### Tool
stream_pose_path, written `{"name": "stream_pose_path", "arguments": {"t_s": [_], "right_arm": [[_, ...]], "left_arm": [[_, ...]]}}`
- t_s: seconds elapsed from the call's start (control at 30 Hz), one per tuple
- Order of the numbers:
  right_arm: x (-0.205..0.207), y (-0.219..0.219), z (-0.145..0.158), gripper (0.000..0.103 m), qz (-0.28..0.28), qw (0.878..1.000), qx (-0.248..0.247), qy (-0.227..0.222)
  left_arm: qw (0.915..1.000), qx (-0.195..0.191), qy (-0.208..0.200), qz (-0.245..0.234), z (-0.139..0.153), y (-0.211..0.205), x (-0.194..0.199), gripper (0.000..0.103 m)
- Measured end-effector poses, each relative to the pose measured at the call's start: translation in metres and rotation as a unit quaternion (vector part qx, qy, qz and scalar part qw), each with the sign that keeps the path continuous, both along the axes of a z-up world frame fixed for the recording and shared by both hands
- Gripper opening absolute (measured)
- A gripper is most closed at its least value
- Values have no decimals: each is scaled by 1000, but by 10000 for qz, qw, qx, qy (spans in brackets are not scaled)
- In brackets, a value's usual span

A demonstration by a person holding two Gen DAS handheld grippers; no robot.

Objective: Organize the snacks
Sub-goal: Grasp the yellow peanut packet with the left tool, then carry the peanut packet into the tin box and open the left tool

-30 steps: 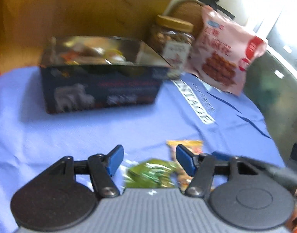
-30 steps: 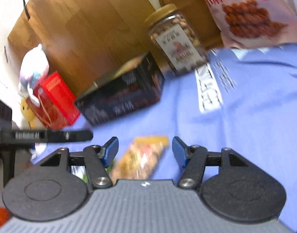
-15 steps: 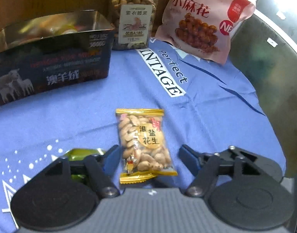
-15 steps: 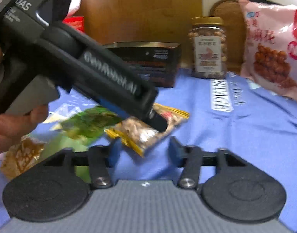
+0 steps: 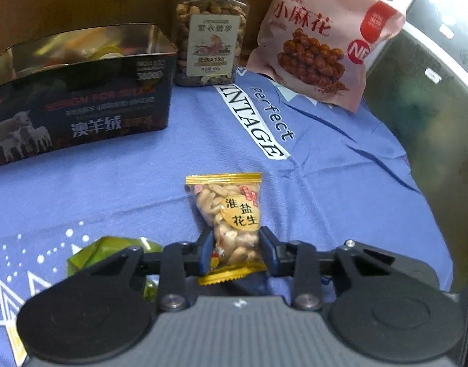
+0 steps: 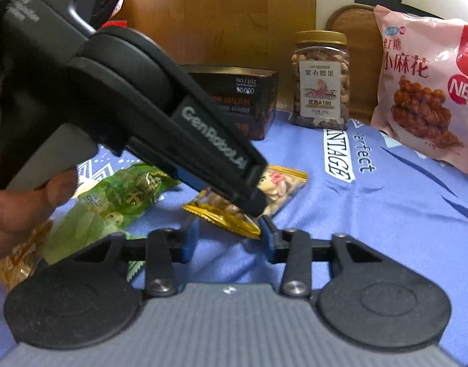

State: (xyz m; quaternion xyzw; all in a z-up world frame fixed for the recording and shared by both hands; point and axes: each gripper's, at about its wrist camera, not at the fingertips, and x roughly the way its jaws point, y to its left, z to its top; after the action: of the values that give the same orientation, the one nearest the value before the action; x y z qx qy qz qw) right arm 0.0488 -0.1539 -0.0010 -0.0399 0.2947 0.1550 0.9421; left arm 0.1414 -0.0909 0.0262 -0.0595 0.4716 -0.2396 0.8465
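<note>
The left gripper (image 5: 236, 253) had pinched the small clear, gold-edged packet of salted peanuts (image 5: 231, 223) by its near end on the blue cloth (image 5: 341, 202). It looked light, crinkly and slippery. The right gripper (image 6: 226, 238) hovered empty, jaws apart, just behind it.

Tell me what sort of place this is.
Probably a home, at a small table by a wall. It is covered with a printed blue cloth that looks like a T-shirt, and shop-bought snacks stand on it: a nut jar and a pink bag.
</note>
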Motion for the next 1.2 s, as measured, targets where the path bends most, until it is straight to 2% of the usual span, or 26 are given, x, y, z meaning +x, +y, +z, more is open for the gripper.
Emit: {"name": "stream_pose_path", "arguments": {"t_s": [0.03,0.1,0.23,0.37,0.5,0.67,0.7,0.73,0.8,0.9,1.03,1.13,1.2], "right_arm": [[0,-1,1,33,-9,10000,44,-38],[-4,0,6,32,8,9997,152,-184],[-5,8,25,32,38,9972,135,-738],[19,21,48,32,131,9929,114,-1174],[60,35,67,32,283,9892,100,-1437],[125,43,75,34,375,9911,422,-1208],[135,45,73,36,344,9918,461,-1139],[144,47,71,43,292,9928,475,-1056],[151,49,68,46,115,9942,421,-984],[141,43,67,46,65,9939,516,-977],[112,24,63,46,-50,9926,965,-731],[85,8,57,46,-163,9863,1589,-406],[63,3,51,46,-236,9823,1837,-278]], "left_arm": [[10000,-57,-53,-3,5,4,-1,31],[9996,-156,-220,20,16,11,-3,31],[9971,-312,-675,152,48,29,0,31],[9937,-426,-958,404,77,52,26,31],[9904,-455,-1076,733,89,74,66,31],[9838,-298,-1256,1245,82,89,113,34],[9821,-244,-1256,1379,77,91,121,34],[9813,-173,-1231,1472,74,93,128,34],[9798,-56,-1221,1584,69,96,132,34],[9784,28,-1355,1561,69,99,120,34],[9707,813,-1544,1654,69,95,86,37],[9648,1181,-1567,1751,62,95,54,42],[9628,1318,-1550,1779,56,98,34,43]]}}
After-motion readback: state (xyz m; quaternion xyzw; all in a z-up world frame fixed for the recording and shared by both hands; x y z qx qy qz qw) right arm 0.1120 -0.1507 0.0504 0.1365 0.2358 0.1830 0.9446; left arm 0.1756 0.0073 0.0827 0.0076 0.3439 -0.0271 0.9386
